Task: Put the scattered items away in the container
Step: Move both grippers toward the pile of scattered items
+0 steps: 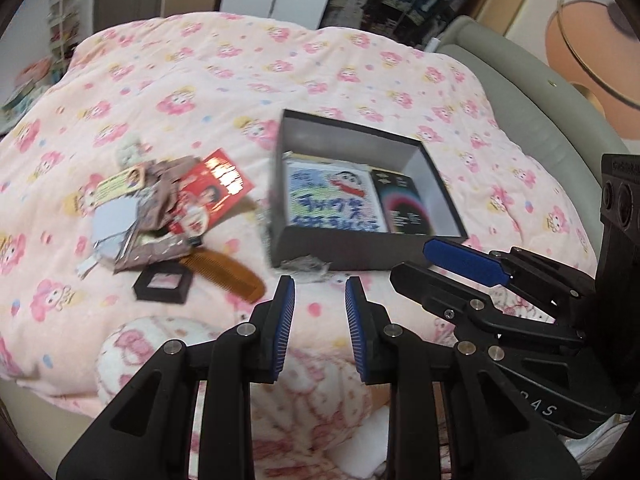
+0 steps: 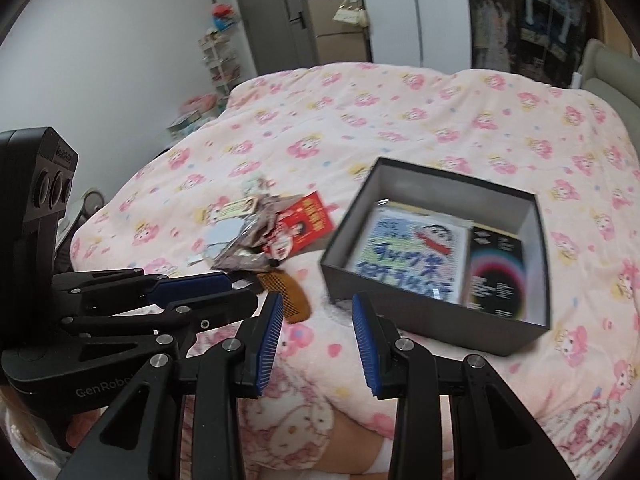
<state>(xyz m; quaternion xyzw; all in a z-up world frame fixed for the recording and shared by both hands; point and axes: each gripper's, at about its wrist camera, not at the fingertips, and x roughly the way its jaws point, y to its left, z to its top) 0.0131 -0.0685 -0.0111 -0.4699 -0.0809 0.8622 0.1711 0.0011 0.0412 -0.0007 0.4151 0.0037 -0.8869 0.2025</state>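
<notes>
A dark open box [image 1: 344, 250] [image 2: 420, 320] sits on the pink bed, holding a cartoon picture card [image 1: 332, 196] [image 2: 408, 252] and a black booklet [image 1: 402, 204] [image 2: 494, 276]. Left of it lies a scattered pile: a red packet [image 1: 216, 188] [image 2: 308, 220], brown wrappers [image 1: 160, 220], a pale blue card [image 1: 114, 220], an amber comb [image 1: 224, 272] [image 2: 288, 294] and a small black frame [image 1: 162, 282]. My left gripper [image 1: 320, 292] is open and empty, near the box's front wall. My right gripper [image 2: 318, 308] is open and empty, between comb and box. Each gripper shows in the other's view.
The pink flowered quilt [image 1: 200, 80] covers the bed. A Hello Kitty pillow [image 1: 160, 344] lies at the near edge. A grey padded bed frame [image 1: 540, 100] runs along the right. Shelves and a wardrobe stand behind.
</notes>
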